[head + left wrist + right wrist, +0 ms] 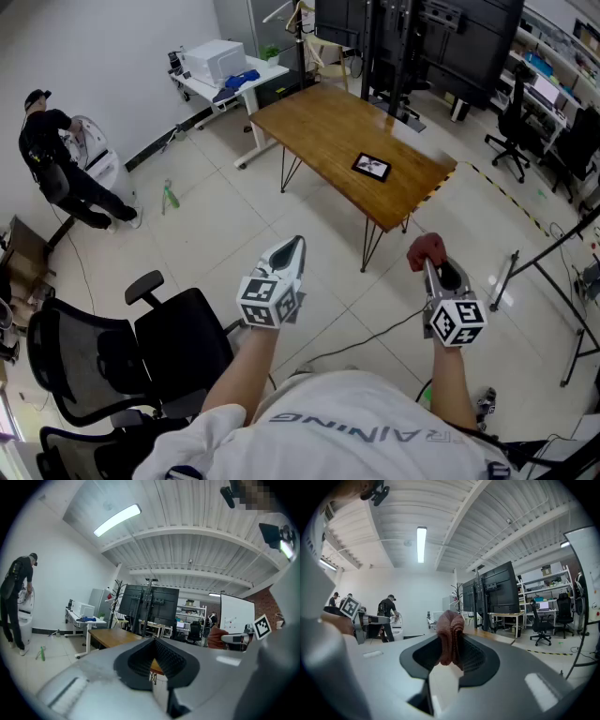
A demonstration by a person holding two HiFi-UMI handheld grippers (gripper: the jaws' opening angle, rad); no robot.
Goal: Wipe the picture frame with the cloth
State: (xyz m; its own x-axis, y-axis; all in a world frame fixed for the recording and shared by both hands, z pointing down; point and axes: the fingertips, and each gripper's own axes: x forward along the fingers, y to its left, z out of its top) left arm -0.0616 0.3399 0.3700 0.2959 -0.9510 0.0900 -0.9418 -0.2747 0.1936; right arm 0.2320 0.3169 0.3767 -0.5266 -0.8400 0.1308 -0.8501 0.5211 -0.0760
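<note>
- One picture frame [371, 167] lies flat on the wooden counter [314, 122], towards the counter's near end.
- Reddish cloth [427, 247] is held in the air, well short of the counter, with the right tool [430, 266] clamped on it.
- Left tool [291, 251], also short of the counter, has its jaws closed on nothing.

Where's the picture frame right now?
Head view, upper centre: the picture frame lies flat on the wooden table, toward its right end.
</note>
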